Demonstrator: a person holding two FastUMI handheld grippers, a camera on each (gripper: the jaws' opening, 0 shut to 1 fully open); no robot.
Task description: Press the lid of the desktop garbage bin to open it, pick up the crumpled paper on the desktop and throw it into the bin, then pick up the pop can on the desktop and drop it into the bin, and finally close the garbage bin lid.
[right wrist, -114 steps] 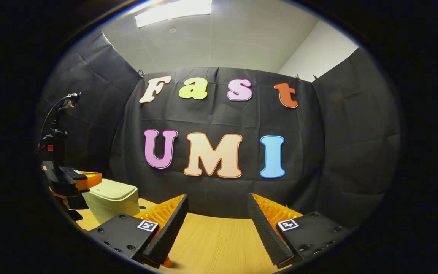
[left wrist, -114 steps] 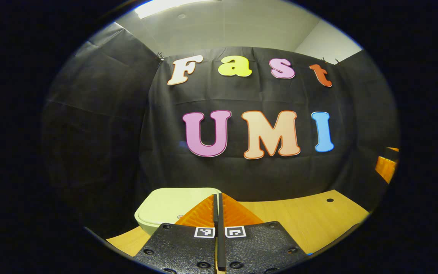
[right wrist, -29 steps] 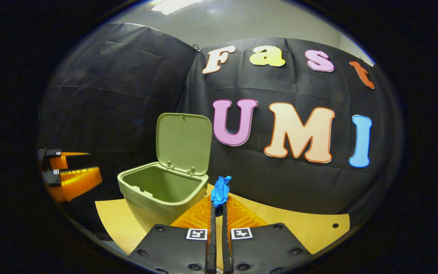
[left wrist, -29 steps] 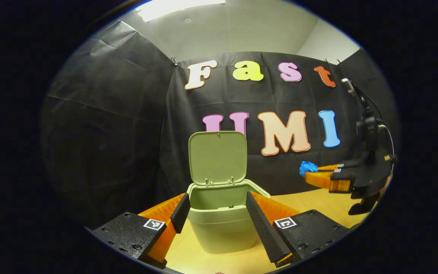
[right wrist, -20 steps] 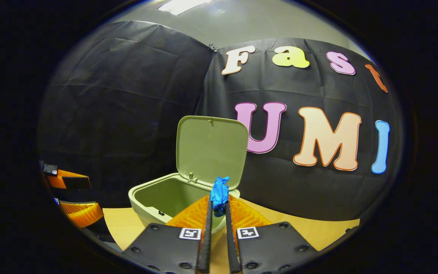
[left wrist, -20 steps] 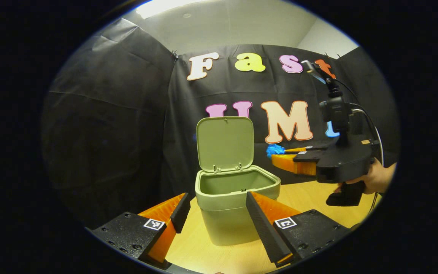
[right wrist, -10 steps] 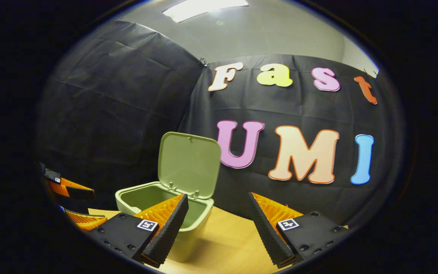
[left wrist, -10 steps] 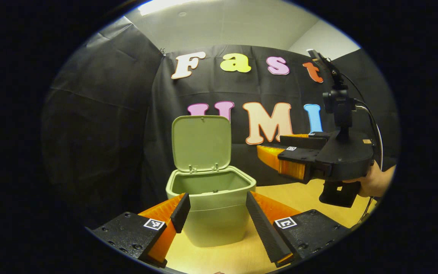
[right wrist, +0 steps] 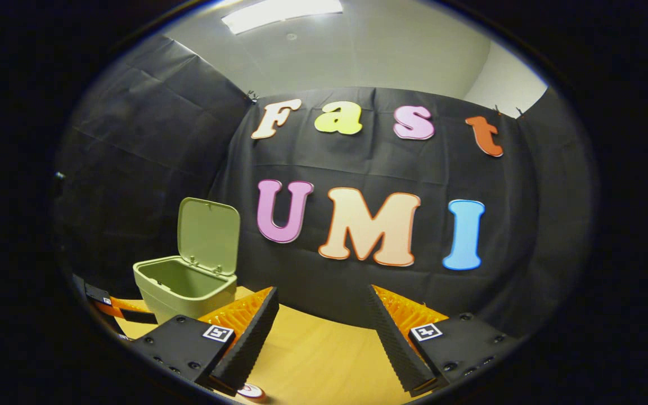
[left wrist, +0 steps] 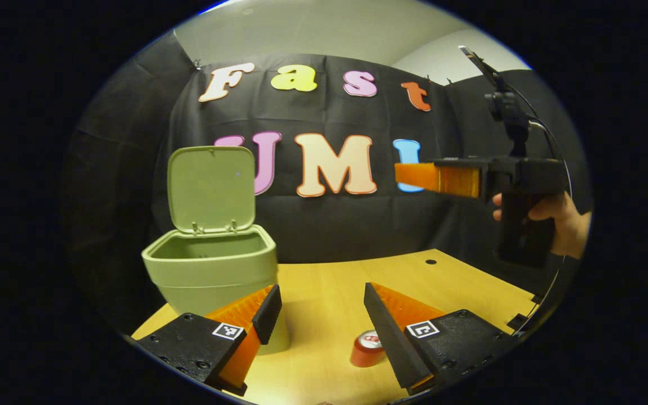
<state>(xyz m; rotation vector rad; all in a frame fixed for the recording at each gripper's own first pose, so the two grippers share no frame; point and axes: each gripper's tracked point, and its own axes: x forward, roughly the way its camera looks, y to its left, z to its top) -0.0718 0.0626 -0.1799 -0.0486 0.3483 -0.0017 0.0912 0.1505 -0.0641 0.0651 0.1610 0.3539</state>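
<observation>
The pale green bin [left wrist: 211,270] stands on the wooden table [left wrist: 335,281] at the left, its lid [left wrist: 211,188] hinged upright. A red pop can [left wrist: 366,349] stands low in the left gripper view, just inside the right finger of my open left gripper [left wrist: 319,289]. My right gripper [left wrist: 408,174] hovers high at the right, held by a hand [left wrist: 560,219]. In the right gripper view, my right gripper [right wrist: 322,292] is open and holds nothing. The bin [right wrist: 183,292] and its raised lid [right wrist: 208,230] lie far left, and the can's top [right wrist: 251,391] peeks out at the bottom.
A small round hole [left wrist: 431,261] sits in the table near its far edge. The table's right corner [left wrist: 518,320] is close to my left gripper. My left gripper [right wrist: 127,310] pokes in beside the bin in the right gripper view.
My right gripper opened over the bin, and the blue crumpled paper left its fingers. It then drew back to the right. My left gripper swung right, bringing the can between its fingers.
</observation>
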